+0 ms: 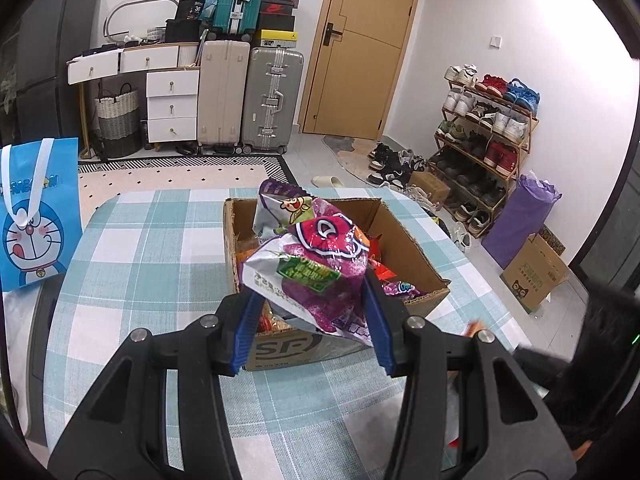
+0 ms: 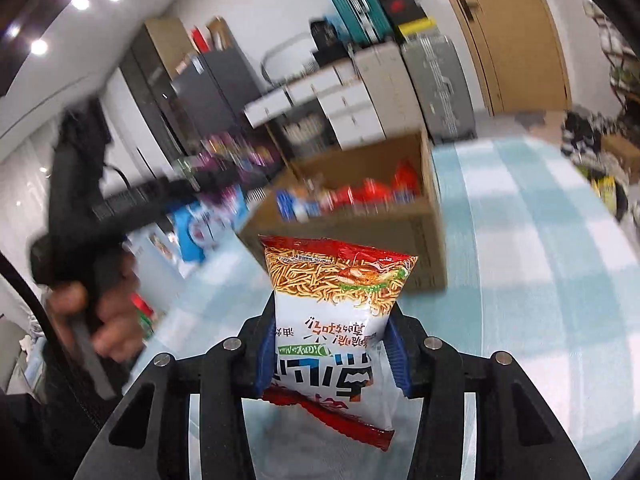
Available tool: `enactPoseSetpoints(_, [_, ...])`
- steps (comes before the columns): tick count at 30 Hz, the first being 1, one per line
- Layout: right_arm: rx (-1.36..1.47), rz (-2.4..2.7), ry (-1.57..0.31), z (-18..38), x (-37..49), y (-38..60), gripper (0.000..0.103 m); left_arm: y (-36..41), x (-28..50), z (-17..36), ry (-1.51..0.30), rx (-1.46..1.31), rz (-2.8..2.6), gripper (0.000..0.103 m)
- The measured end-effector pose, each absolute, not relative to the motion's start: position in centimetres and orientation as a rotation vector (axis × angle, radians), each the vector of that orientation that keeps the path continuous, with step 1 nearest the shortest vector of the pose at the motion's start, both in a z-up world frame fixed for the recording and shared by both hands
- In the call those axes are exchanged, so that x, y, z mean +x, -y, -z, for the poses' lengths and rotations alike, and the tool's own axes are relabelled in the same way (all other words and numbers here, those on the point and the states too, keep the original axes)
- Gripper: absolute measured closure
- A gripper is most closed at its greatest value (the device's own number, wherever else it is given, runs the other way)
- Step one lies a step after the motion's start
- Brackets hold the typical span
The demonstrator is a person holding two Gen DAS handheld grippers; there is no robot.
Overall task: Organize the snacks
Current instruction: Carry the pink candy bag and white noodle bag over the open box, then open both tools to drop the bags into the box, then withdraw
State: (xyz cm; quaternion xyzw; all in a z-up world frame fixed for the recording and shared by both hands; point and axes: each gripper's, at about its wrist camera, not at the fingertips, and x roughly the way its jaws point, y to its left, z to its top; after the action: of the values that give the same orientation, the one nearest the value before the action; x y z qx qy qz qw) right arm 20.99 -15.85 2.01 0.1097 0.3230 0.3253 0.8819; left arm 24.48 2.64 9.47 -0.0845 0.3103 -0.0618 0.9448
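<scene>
- Over the near end of the cardboard box (image 1: 404, 236), my left tool (image 1: 310, 312) is clamped on a purple snack bag (image 1: 320, 268); its blue pads (image 1: 248, 332) press the crumpled bag from both sides, and the bag hangs above the box opening.
- Inside the box I see more packets: a pale purple bag with a cartoon face (image 1: 286, 206) stands at the far left, and red and orange wrappers (image 1: 384, 268) lie to the right of my held bag.
- The box sits on the counter (image 1: 160, 240), which carries a teal and white checked cloth.
- At the far left edge of the counter stands a blue cartoon gift bag (image 1: 34, 216), well apart from the box.
- Near the middle of the right wrist view, my right tool (image 2: 330, 356) is closed on a red and white noodle snack packet (image 2: 340, 312), gripping its lower half so the noodle picture points away from me.
- That packet is held up in the air on the near side of the box (image 2: 360, 216), not touching it.
- This view is blurred; my left hand (image 2: 100, 316) shows at the left, holding its tool.
- Beyond the counter, suitcases (image 1: 250, 96) stand against the far wall, and a shoe rack (image 1: 484, 136) stands on the right.
</scene>
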Motion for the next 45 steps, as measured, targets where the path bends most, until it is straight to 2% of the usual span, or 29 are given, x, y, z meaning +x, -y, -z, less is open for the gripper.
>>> enactPoseSetpoints(13, [0.205,-0.658,-0.584,-6.6,27.0,14.9,0.056,-2.3,26.1,-9.2,-0.634,-0.139,0.101,0.058])
enactPoseSetpoints(32, [0.188,-0.591,-0.633,-5.9,34.2,12.6,0.056,-0.9,31.9,-6.8,-0.69,-0.137,0.07,0.058])
enactPoseSetpoints(34, [0.188,-0.597,-0.639,-6.0,34.5,12.6,0.054,-0.8,32.4,-6.5,-0.699,-0.123,0.061,0.058])
enactPoseSetpoints(37, [0.188,-0.611,-0.614,-6.4,34.2,13.1,0.045,-0.5,32.3,-6.4,-0.675,-0.101,0.057,0.057])
enactPoseSetpoints(39, [0.192,-0.596,-0.599,-6.5,34.1,13.7,0.036,-0.3,32.0,-6.7,-0.658,-0.081,0.063,0.052])
enactPoseSetpoints(41, [0.198,-0.594,-0.597,-6.7,33.8,14.2,0.033,-0.1,31.6,-7.0,-0.645,-0.063,0.062,0.033])
enactPoseSetpoints(43, [0.191,-0.582,-0.593,-6.8,33.4,14.6,0.028,0.1,31.1,-7.3,-0.628,-0.057,0.056,0.022])
enactPoseSetpoints(45, [0.191,-0.577,-0.59,-6.9,33.0,15.0,0.016,0.1,30.6,-7.6,-0.625,-0.061,0.057,0.019])
